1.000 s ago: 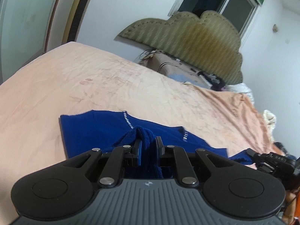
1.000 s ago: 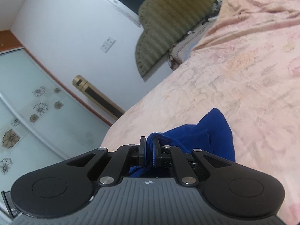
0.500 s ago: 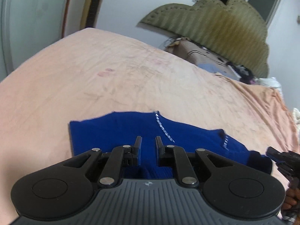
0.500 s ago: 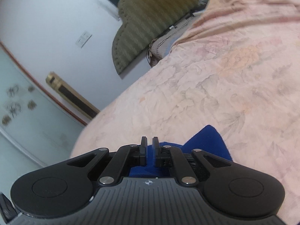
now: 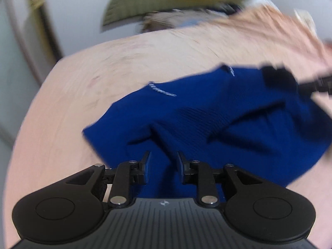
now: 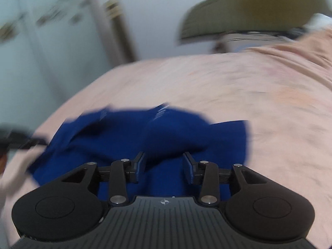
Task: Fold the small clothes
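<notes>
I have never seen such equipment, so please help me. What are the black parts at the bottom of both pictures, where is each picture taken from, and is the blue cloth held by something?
There is no robot here. A person holds a hand tool in each hand, and each tool carries a wide-angle camera that looks forward along its jaws. The black shapes at the bottom are those tools: the left gripper in the left wrist picture, the right gripper in the right wrist picture.

Both look down on a bed with a peach bedsheet. A blue garment lies rumpled on it, partly folded. Behind it stands an olive headboard. The pictures are blurred.

The jaws of both tools have just been opening. Blue cloth lies between them, but the pads no longer press on it, so nothing is held.
</notes>
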`<state>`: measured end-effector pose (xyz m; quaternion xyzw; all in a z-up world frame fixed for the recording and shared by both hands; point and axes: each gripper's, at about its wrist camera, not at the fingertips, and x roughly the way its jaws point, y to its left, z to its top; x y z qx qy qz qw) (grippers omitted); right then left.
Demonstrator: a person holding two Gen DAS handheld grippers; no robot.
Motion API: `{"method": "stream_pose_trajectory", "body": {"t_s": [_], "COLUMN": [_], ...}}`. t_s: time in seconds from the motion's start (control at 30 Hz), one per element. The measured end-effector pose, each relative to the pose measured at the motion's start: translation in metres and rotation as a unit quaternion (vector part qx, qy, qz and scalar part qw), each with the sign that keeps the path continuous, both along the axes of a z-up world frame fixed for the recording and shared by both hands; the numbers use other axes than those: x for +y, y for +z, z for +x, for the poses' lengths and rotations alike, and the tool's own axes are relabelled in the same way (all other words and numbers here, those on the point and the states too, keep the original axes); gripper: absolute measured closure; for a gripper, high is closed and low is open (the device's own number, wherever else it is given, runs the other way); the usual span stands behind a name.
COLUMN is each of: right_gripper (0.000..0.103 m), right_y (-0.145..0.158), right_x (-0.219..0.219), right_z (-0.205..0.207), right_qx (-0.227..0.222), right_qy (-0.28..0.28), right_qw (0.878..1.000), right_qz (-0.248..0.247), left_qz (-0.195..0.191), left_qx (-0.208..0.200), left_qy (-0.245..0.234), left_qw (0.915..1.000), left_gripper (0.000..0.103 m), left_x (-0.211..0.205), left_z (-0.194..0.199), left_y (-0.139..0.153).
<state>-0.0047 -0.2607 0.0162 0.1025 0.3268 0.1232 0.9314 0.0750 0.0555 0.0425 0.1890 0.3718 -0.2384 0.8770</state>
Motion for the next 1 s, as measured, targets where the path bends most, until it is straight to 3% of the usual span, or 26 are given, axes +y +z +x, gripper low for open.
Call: {"method": "stream_pose_trajectory", "body": {"t_s": [0.1,0.2,0.27,0.33,0.4,0.47,0.53,0.6,0.67,0.73,0.8,0.9,1.0], "right_gripper": [0.059,0.057,0.048,0.046,0.048,0.041,0.041,0.038,0.026,0.025,0.025,0.024,0.025], "right_y": [-0.004,-0.005,-0.010,-0.014,-0.013,-0.008,0.001,0.012,0.017,0.011,0.001,-0.019,-0.037], "right_x": [0.020,0.012,-0.011,-0.033,-0.043,-0.043,-0.031,-0.013,0.010,0.030,0.045,0.048,0.034], "right_z": [0.020,0.050,0.067,0.076,0.070,0.053,0.044,0.046,0.051,0.057,0.062,0.070,0.070], "right_qx": [0.006,-0.009,-0.034,-0.034,-0.035,-0.074,-0.090,-0.092,-0.081,-0.072,-0.058,-0.016,-0.003], "right_qy": [0.045,-0.010,-0.103,-0.223,-0.295,-0.296,-0.283,-0.232,-0.144,-0.065,-0.026,-0.016,-0.024], "right_qw": [0.999,1.000,0.992,0.971,0.950,0.941,0.942,0.957,0.973,0.980,0.985,0.987,0.979], "right_qz": [-0.011,0.022,0.060,0.077,0.098,0.146,0.156,0.149,0.159,0.175,0.161,0.160,0.202], "left_qz": [0.023,-0.007,-0.061,-0.148,-0.232,-0.227,-0.179,-0.146,-0.134,-0.120,-0.110,-0.133,-0.187], "left_qx": [-0.026,-0.037,-0.035,0.002,0.033,0.044,0.040,0.045,0.058,0.082,0.126,0.189,0.208], "left_qy": [-0.015,0.064,0.170,0.266,0.281,0.262,0.229,0.180,0.135,0.085,0.043,0.006,0.039], "left_qw": [0.9993,0.9972,0.9829,0.9527,0.9306,0.9370,0.9561,0.9718,0.9800,0.9856,0.9850,0.9730,0.9592], "left_gripper": [0.078,0.078,0.078,0.078,0.078,0.078,0.078,0.078,0.078,0.078,0.078,0.078,0.078], "left_x": [-0.020,-0.020,0.001,0.035,0.058,0.058,0.044,0.032,0.023,0.013,0.004,-0.006,-0.007], "left_z": [0.012,0.048,0.076,0.092,0.087,0.076,0.058,0.040,0.028,0.020,0.024,0.040,0.072], "left_y": [-0.008,-0.006,0.001,0.007,0.009,0.009,0.007,0.005,0.004,0.001,-0.006,-0.018,-0.025]}}
